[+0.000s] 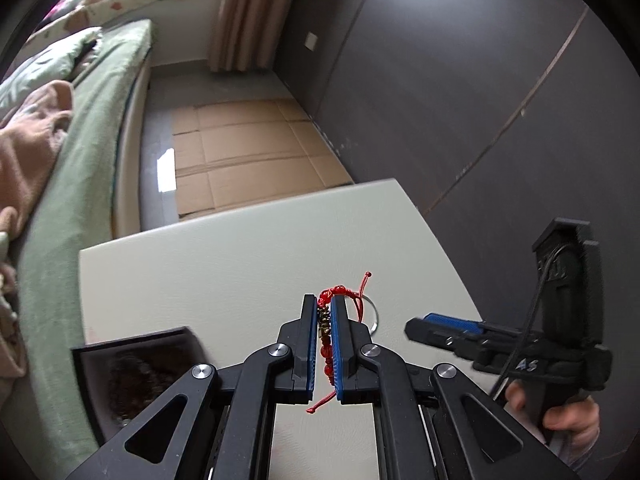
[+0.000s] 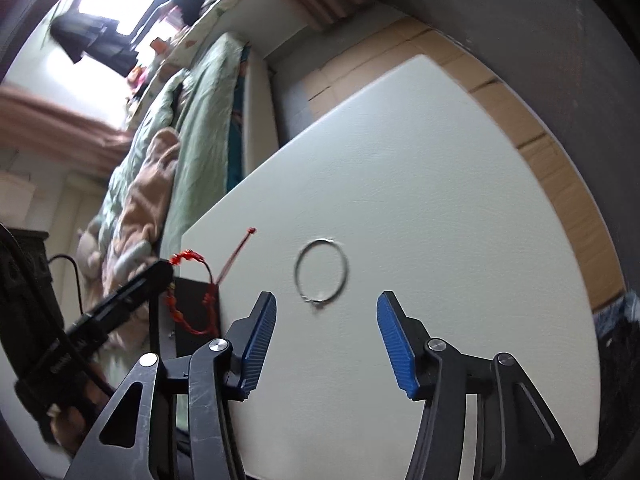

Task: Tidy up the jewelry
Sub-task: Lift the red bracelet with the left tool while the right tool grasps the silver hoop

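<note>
In the left wrist view, the left gripper (image 1: 324, 312) was clamped narrowly on a red beaded bracelet (image 1: 326, 346). The beads ran down the slit between the two blue pads, a knot of red beads showed just past the fingertips, and loose red cord ends trailed out above and below. Just beyond the right finger, part of a thin silver ring (image 1: 374, 314) lay on the white table (image 1: 224, 264), mostly hidden behind the finger. A dark open box (image 1: 140, 376) sat at the table's left edge, beside the gripper's linkage. The right gripper (image 1: 424, 326) came in from the right, seen side-on; its spread could not be told from here.

In the right wrist view, the right gripper (image 2: 326, 306) stood wide apart and held nothing. The silver ring (image 2: 320, 271) lay flat on the table (image 2: 440, 200) just ahead of the fingertips, roughly centred between them and touching neither. To the left, the left gripper (image 2: 160, 272) held the red bracelet (image 2: 192, 300), which hung as a loop in front of the dark box (image 2: 196, 304).
</note>
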The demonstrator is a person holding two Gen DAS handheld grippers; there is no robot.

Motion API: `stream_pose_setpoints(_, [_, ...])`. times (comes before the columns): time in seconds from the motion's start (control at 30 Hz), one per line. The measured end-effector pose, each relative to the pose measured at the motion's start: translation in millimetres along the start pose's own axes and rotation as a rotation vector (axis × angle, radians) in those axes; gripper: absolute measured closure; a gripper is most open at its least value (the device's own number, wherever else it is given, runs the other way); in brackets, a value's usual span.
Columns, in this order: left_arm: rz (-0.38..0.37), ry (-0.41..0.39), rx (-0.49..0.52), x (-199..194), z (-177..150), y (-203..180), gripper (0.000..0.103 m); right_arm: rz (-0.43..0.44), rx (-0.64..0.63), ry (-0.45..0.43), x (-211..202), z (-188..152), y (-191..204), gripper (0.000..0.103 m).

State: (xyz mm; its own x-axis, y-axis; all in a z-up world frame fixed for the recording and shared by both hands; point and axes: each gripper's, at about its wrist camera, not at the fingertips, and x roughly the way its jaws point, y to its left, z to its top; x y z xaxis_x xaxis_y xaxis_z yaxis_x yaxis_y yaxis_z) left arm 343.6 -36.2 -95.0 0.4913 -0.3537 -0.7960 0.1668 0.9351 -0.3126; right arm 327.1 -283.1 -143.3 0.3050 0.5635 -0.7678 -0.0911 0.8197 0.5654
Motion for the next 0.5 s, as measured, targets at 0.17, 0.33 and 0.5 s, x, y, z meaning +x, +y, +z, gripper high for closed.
stream_pose_setpoints(0.17, [0.011, -0.049, -0.037, -27.8, 10.6, 21.1, 0.097, -0.015, -0.111, 0.031, 19.1, -1.2, 27.7, 0.05])
stream_pose_setpoints(0.33, [0.02, -0.082, -0.064, -47.7, 5.6, 27.8, 0.097, -0.051, -0.181, 0.07, 42.0, 0.3, 47.2, 0.051])
stream_pose_setpoints(0.5, [0.017, -0.097, -0.093, -70.4, -4.7, 31.5, 0.097, -0.118, -0.189, 0.094, 56.9, -0.2, 45.7, 0.052])
